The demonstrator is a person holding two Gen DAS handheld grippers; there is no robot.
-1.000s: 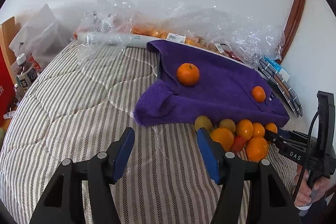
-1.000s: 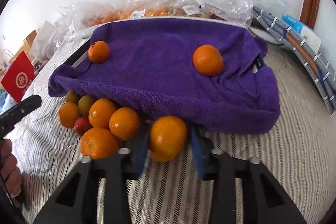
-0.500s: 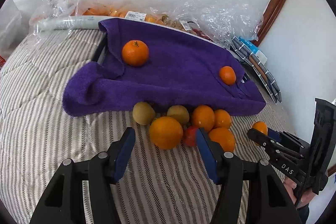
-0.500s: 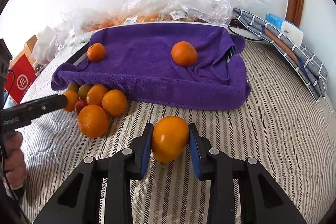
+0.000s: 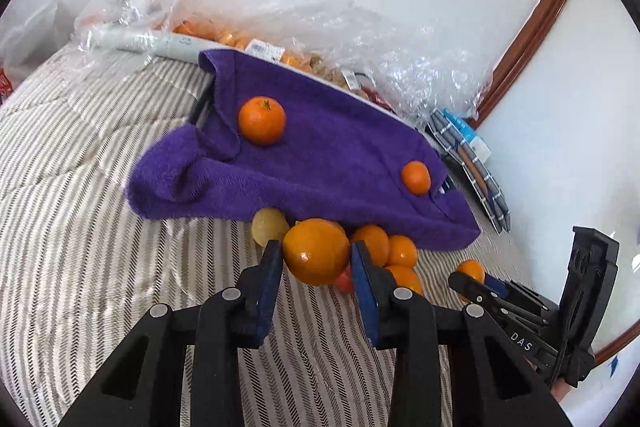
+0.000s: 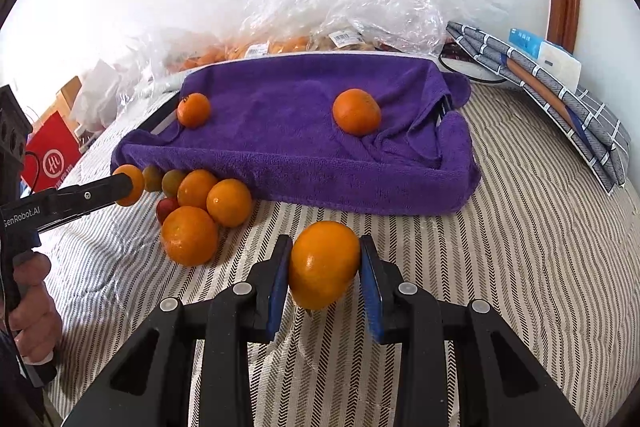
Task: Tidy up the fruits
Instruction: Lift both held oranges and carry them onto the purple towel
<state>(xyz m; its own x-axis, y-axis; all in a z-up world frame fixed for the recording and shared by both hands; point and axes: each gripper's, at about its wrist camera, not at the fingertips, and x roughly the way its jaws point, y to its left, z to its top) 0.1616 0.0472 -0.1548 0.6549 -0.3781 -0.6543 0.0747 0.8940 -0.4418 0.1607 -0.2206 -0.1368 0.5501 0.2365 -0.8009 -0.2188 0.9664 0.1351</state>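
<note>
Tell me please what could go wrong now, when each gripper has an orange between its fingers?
1. The left gripper, whose jaws have just been closing, takes an orange out of the pile; its neighbours may roll away over the striped cover.
2. The right gripper holds its orange only by the sides, so it may slip out.
3. On the sloping purple towel, a placed orange may roll off.

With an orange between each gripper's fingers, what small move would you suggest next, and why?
Probably carry the right gripper and its orange forward onto the purple towel. That orange is already gripped and clear of the pile, and two oranges already lie on the towel. The left gripper has just been closing on its orange.
</note>
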